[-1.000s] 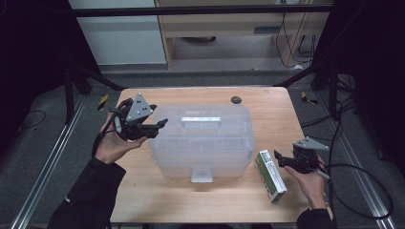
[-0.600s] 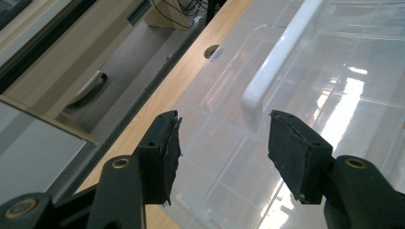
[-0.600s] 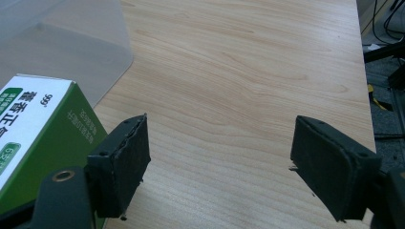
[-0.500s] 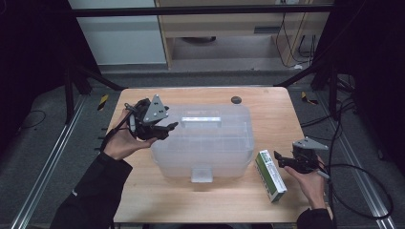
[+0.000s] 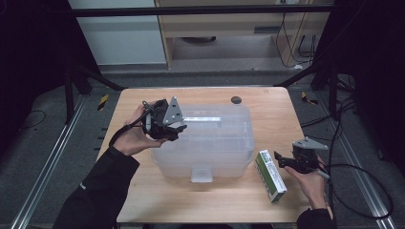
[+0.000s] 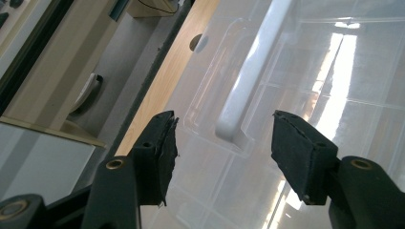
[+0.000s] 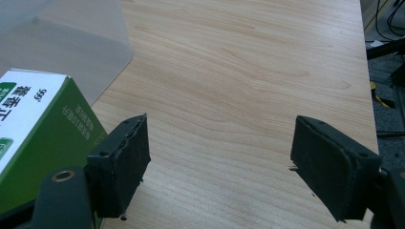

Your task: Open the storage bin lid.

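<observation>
We hold the left gripper over the left end of the lid of the clear plastic bin, which stands at the middle of the wooden table. In the left gripper view the jaws stand wide apart and have just been opening further; nothing lies between them, and the near end of the white handle sits ahead of the gap, recessed in the lid.

We judge the bin to be light for its bulk. Its walls are thin and translucent, so they will likely flex under a pinch, and the glossy lid will give the pads little friction. The handle is the stiffest and narrowest part on offer. We advise closing across its bar near the middle rather than at the rounded end, so that the bin hangs level and does not swing. If the front latch tab is not secured, a lift by the handle may bring up only the lid.

The right gripper rests at the right edge of the table, jaws open and empty, just beside the green and white carton that lies flat to the right of the bin. The carton looks like light, stiff card and should take a grip across its narrow sides.
</observation>
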`<state>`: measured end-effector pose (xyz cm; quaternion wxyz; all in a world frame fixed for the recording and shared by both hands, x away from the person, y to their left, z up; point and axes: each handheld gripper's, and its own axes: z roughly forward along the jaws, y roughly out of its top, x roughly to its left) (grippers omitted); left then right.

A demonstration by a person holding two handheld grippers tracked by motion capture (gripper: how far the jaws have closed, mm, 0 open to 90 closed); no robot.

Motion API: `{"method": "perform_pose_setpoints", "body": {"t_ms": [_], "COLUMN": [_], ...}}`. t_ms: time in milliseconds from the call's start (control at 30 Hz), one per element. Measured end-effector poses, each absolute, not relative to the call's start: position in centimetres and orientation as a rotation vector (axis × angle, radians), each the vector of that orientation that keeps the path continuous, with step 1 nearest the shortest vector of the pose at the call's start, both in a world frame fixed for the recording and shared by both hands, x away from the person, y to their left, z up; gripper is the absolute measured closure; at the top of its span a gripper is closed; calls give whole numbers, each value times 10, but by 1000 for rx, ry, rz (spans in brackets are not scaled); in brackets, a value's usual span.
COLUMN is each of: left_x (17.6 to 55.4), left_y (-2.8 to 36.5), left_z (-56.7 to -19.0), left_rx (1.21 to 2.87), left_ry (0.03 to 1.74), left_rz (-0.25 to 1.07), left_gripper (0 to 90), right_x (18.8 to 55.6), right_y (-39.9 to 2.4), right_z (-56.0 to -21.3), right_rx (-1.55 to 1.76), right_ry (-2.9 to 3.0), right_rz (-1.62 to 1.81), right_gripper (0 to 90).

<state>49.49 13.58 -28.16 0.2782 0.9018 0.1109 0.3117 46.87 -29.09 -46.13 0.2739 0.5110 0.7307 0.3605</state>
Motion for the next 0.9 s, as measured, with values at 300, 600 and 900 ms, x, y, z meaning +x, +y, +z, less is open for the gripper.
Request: {"method": "perform_pose_setpoints", "body": {"t_ms": [300, 600, 900], "left_x": [500, 508, 516], "left_y": [125, 119, 109], "left_z": [-286, -290, -292], "left_rx": [2486, 2523, 2582], "left_ry": [234, 214, 168], "left_rz": [839, 825, 828], "left_gripper": [421, 459, 563], "right_x": [469, 470, 471], "right_y": [-291, -292, -291], "right_z": [-462, -463, -464], "right_rx": [1376, 1373, 1376], "right_ry": [1974, 1978, 1988], "right_rz": [972, 962, 957], "right_gripper": [209, 211, 217]}}
